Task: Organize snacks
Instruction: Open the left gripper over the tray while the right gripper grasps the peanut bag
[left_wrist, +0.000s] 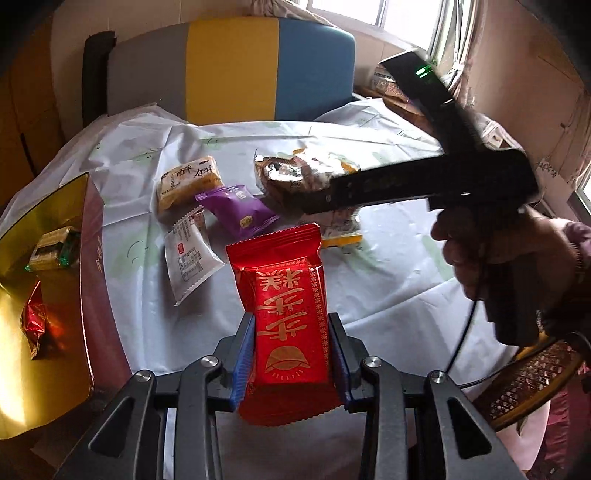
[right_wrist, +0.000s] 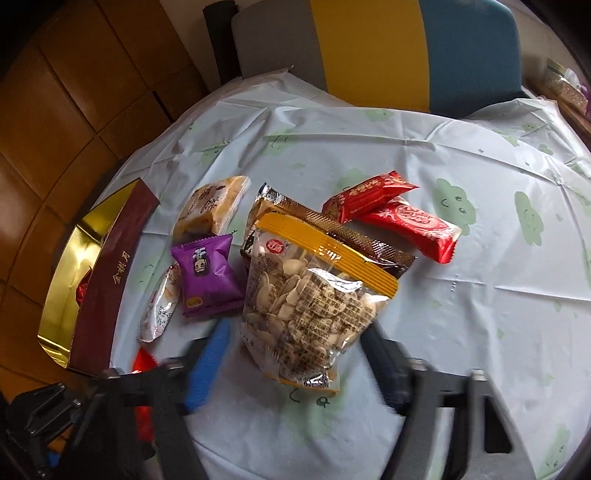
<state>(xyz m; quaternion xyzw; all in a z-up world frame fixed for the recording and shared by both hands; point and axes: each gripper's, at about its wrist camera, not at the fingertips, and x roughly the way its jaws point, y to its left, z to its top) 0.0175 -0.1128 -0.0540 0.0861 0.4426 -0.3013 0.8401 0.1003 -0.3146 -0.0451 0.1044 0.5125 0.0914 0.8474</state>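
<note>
The left gripper (left_wrist: 291, 354) fills the bottom of the left wrist view, its blue pads (left_wrist: 243, 360) pressed against both long sides of a red snack packet (left_wrist: 290, 325) with gold Chinese characters, which stands upright between them, lifted off the tablecloth (left_wrist: 388, 280).

At ten o'clock from that packet lies a white sachet (left_wrist: 190, 264); at eleven o'clock, a purple packet (left_wrist: 240, 210); beyond it a yellow pastry packet (left_wrist: 188, 182). At nine o'clock, on the table edge, sits a gold-lined gift box (left_wrist: 44, 236) with maroon walls, holding a small green-and-gold wrapped sweet (left_wrist: 51, 247) and a crinkled red foil sweet (left_wrist: 35, 325).

At two o'clock the right gripper (left_wrist: 332, 192), carried in a hand (left_wrist: 509, 258), reaches down over a brown-wrapped snack (left_wrist: 291, 173).

In the right wrist view the right gripper (right_wrist: 295, 354) has its jaws partly apart, straddling a clear seed bag (right_wrist: 314, 295) with a yellow top band. The blurred blue pad (right_wrist: 210, 362) stands clear of the bag's left edge; whether the right finger touches it, I cannot tell. A brown foil packet (right_wrist: 332, 229) lies under the bag's top. At one o'clock two red bars (right_wrist: 399, 210) lie crossed. A grey, yellow and blue chair back (right_wrist: 373, 48) stands at twelve o'clock.
</note>
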